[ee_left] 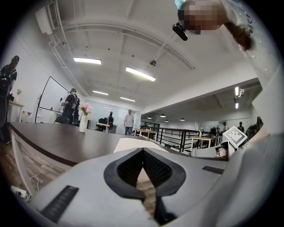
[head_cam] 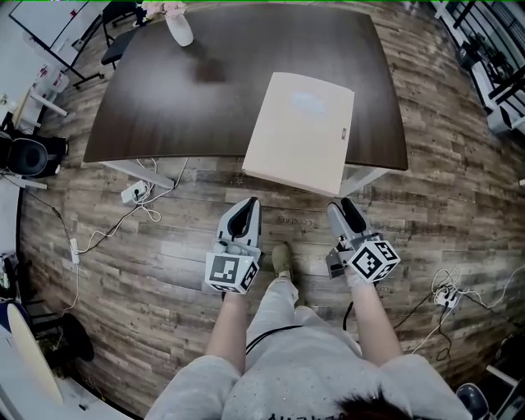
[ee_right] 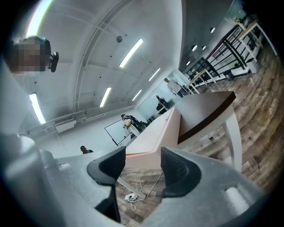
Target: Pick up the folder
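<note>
A beige folder (head_cam: 299, 131) lies flat on the dark brown table (head_cam: 205, 90), and its near edge sticks out past the table's front edge. Both grippers hang below that edge, over the wooden floor, short of the folder. My left gripper (head_cam: 244, 210) is under the folder's near left corner; its jaws meet at the tips, with nothing between them (ee_left: 142, 151). My right gripper (head_cam: 348, 209) is under the near right corner, open, with an empty gap (ee_right: 143, 155). Beyond its jaws the folder (ee_right: 155, 133) and the table's corner (ee_right: 208, 111) appear tilted.
A white vase with pink flowers (head_cam: 178, 25) stands at the table's far left. Cables and a power strip (head_cam: 135, 193) lie on the floor under the table's left side. A white table leg (ee_right: 233, 133) is close on the right. People stand in the background (ee_left: 128, 122).
</note>
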`<state>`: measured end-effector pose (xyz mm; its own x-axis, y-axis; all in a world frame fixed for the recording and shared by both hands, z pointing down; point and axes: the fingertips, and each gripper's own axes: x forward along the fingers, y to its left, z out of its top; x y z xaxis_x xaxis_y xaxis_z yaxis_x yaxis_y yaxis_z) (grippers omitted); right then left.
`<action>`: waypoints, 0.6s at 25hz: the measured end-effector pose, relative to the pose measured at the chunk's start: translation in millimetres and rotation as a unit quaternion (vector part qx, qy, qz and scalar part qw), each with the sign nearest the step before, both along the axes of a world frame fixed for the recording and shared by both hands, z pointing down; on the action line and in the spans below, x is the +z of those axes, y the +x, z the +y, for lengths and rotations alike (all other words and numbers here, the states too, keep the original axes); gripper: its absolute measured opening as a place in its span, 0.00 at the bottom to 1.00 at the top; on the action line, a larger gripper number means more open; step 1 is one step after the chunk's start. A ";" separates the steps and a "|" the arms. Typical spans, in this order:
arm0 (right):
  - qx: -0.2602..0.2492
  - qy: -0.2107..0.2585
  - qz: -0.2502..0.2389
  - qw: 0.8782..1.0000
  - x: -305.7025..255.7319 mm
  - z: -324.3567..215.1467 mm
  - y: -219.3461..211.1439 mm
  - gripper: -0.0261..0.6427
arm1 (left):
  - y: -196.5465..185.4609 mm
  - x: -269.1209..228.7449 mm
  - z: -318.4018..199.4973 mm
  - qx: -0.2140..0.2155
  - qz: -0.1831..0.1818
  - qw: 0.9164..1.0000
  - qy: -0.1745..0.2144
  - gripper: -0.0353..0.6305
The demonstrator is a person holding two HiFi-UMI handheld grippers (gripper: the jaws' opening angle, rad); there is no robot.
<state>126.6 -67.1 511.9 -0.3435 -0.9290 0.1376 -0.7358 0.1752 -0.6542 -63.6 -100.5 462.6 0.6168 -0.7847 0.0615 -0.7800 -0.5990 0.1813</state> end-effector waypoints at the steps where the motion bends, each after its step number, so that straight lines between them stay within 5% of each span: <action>1: 0.003 -0.003 -0.002 1.000 2.0 -5.8 2.5 0.40 | 2.4 2.7 -5.9 0.001 0.000 1.000 -0.002 0.05; 8: 0.029 -0.034 -0.041 0.998 20.2 -40.0 17.8 0.50 | 18.1 14.1 -43.0 0.007 -0.001 1.000 -0.009 0.05; 15: 0.037 -0.053 -0.131 0.989 35.3 -73.2 20.8 0.58 | 35.4 14.5 -72.9 0.008 0.006 1.000 -0.006 0.05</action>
